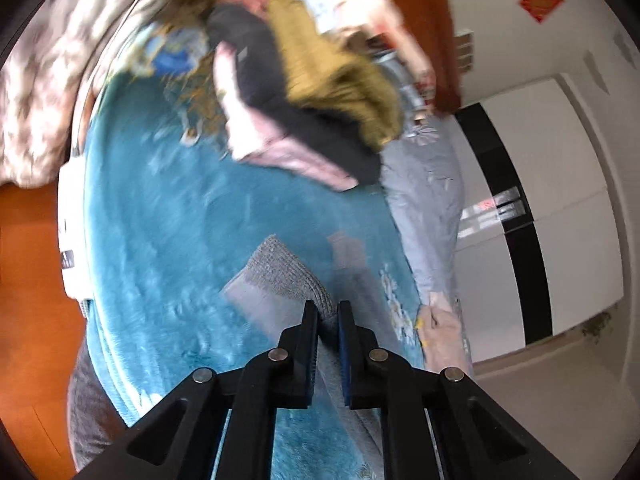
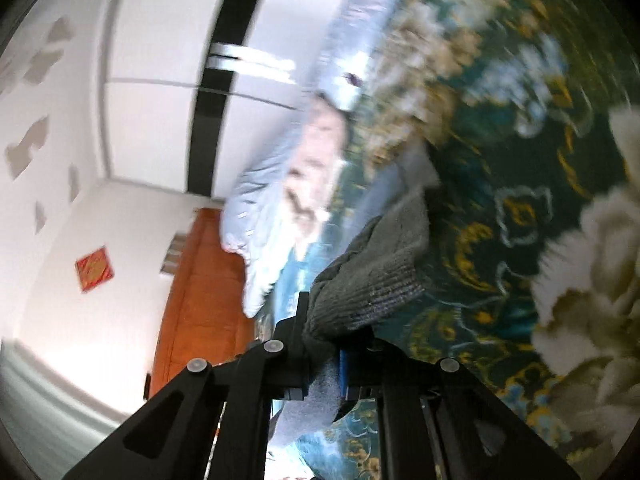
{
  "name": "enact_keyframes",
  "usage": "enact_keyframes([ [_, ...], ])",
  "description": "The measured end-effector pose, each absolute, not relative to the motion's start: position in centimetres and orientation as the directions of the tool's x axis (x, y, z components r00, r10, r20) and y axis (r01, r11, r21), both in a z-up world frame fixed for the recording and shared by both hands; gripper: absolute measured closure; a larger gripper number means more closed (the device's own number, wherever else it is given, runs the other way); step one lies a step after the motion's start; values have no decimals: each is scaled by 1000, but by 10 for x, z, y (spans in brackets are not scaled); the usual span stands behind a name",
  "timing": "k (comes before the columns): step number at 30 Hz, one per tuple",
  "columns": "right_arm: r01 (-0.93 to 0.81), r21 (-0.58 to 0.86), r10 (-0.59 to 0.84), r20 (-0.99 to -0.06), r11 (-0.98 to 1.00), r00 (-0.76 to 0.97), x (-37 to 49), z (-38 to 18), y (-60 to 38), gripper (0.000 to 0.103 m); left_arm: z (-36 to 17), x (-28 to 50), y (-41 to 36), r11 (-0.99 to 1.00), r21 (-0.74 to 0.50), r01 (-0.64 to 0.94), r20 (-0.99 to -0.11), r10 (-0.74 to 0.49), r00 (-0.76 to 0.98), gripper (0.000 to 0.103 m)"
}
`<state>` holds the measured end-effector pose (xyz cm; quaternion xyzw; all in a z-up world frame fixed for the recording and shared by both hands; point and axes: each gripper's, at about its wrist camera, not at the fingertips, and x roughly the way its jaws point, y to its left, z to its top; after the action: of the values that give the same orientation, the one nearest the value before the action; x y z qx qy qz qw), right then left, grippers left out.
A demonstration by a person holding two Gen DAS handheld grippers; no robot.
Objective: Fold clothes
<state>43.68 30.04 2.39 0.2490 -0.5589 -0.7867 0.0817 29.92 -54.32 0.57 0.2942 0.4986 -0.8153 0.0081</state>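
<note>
Both grippers are clenched on the same grey knitted garment (image 1: 280, 272), each pinching a bit of its edge right at the fingertips. Closest in, the left gripper (image 1: 328, 312) has its two black jaws nearly together with a thin fold of the grey knit caught between them, and the cloth runs away from the tips forward and a little to the left, its ribbed band lying across the teal blanket (image 1: 168, 220) just ahead. The right gripper (image 2: 320, 328) holds a thicker bunch of the same grey garment (image 2: 372, 276), which bulges out of the jaws and trails forward and to the right over the darker, flower-patterned part of the blanket (image 2: 500, 220). Neither hand is clearly nearer the work; each already has its corner. To my eye the held edge spans between the two grippers, so the garment's long axis hangs or lies away from that edge, forward of both hands, and the next fold would turn on carrying the edge along that line while keeping it taut and level. Both views are smeared, so how much of the garment is clear of the blanket I cannot tell. Farther out from the left gripper sits a stack of folded clothes (image 1: 312, 92), pink, black and mustard, well apart from the grey piece. Off to its right lies a pale grey-blue quilt (image 1: 428, 200), with a white wardrobe (image 1: 560, 200) beyond.
</note>
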Motion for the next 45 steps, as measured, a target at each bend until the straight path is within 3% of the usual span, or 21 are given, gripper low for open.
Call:
enact_keyframes([
  [8, -88, 920, -436, -264, -382, -860, 421, 51, 293, 93, 29, 276, -530, -571, -735, 365, -579, 249, -776, 93],
  [16, -53, 934, -446, -218, -354, -868, 375, 59, 315, 93, 56, 205, -500, -633, -624, 458, -702, 197, -685, 93],
  [26, -192, 926, -425, -324, -325, -845, 285, 21, 338, 93, 33, 59, -448, -693, -513, 506, -803, 180, -568, 93],
  [34, -291, 892, -407, -422, -345, -810, 241, -6, 347, 92, -13, -9, -419, -741, -419, 526, -864, 147, -481, 93],
  [37, -325, 876, -396, -456, -356, -797, 233, -13, 348, 92, -25, -17, -416, -748, -435, 501, -856, 172, -487, 90],
  [40, -348, 870, -388, -473, -350, -791, 228, -21, 350, 89, -24, -8, -424, -705, -541, 459, -797, 255, -548, 87],
  [44, -362, 851, -368, -499, -382, -785, 224, -23, 349, 86, -9, 12, -435, -689, -620, 375, -717, 303, -627, 75],
  [45, -360, 851, -363, -497, -383, -788, 223, -23, 349, 80, -2, 20, -439, -699, -623, 351, -700, 299, -648, 70],
])
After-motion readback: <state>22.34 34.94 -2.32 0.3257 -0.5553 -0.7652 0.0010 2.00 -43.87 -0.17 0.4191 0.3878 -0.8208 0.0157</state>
